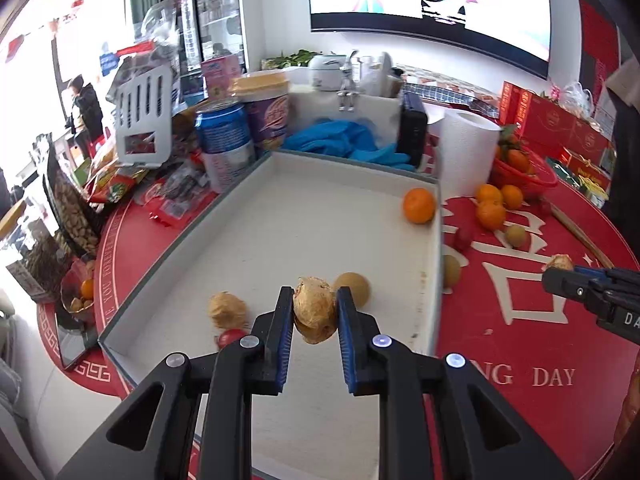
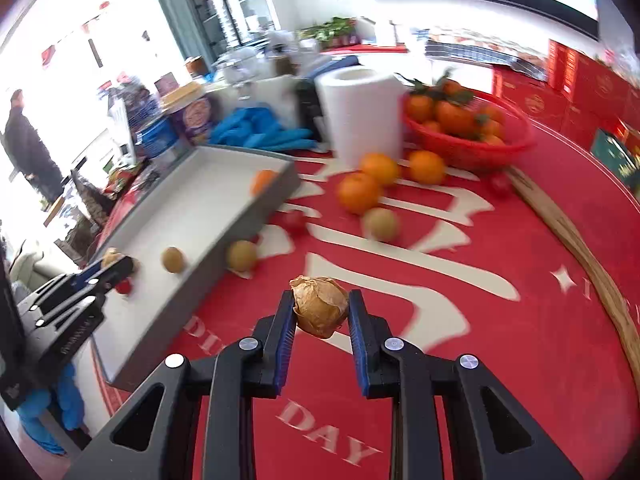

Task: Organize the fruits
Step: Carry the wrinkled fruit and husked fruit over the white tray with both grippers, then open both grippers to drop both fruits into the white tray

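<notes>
A: 2 grippers, and each one carries a wrinkled brown fruit. The left gripper (image 1: 314, 312) has its fingers clamped on one brown fruit (image 1: 315, 309) low over the white tray (image 1: 256, 184), near its front end. The right gripper (image 2: 321, 312) is clamped on another brown fruit (image 2: 320, 306) above the red worktop (image 2: 500, 340), beside the tray and not yet over it.

B: How to do the left step well?

A: I think it should lower until the fruit almost touches the tray floor, then open slowly. A round fruit rolls easily. 1 similar brown fruit (image 1: 227, 310), 1 smooth round fruit (image 1: 352, 288) and 1 small red fruit (image 1: 230, 337) lie just beside it, so it is better to put it in the free space between them without pushing them.

B: And the orange (image 1: 418, 205)?

A: It sits at the far right wall, well apart. The brown ones can stay grouped at the front.
</notes>
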Motion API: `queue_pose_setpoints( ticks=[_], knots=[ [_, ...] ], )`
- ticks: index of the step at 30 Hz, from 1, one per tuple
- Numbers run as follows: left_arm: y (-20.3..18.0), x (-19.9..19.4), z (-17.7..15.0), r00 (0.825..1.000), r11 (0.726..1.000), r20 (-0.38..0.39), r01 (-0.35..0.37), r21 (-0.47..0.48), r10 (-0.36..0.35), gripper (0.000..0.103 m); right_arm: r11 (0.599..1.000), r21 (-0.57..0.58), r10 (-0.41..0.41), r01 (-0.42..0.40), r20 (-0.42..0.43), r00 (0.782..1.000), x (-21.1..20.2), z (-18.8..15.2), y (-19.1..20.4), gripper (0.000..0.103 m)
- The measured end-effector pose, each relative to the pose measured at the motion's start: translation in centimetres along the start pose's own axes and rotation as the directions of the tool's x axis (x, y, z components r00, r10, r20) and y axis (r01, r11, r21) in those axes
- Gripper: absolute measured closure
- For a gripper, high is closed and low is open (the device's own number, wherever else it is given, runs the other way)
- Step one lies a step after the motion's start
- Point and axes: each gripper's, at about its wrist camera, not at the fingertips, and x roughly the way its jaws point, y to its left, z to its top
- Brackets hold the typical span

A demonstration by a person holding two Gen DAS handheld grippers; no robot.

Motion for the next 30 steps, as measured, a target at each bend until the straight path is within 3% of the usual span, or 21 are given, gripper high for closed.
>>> queue_pose_setpoints(
  ticks=[10,15,30],
  knots=[
    [2.0,1.1,-0.5,1.000,0.999,-0.010,-0.006,-0.039,0.006,0.080,0.992,-0.099,0.079,-0.084,-0.047,0.996,3.3,2.9,6.4,0.076],
    [2.5,1.5,-0.6,1.000,0.999,-0.015,-0.003,-0.051,0.002,0.080,0.987,-0.134,0.082,-0.089,-0.057,0.995,4.9,3.9,8.6,0.076],
    [2.7,2.3,-0.6,1.000,0.999,-0.027,-0.001,-0.051,0.000,0.079,0.983,-0.168,0.061,-0.073,-0.077,0.995,7.0,4.8,10.2,0.074]
  ],
)
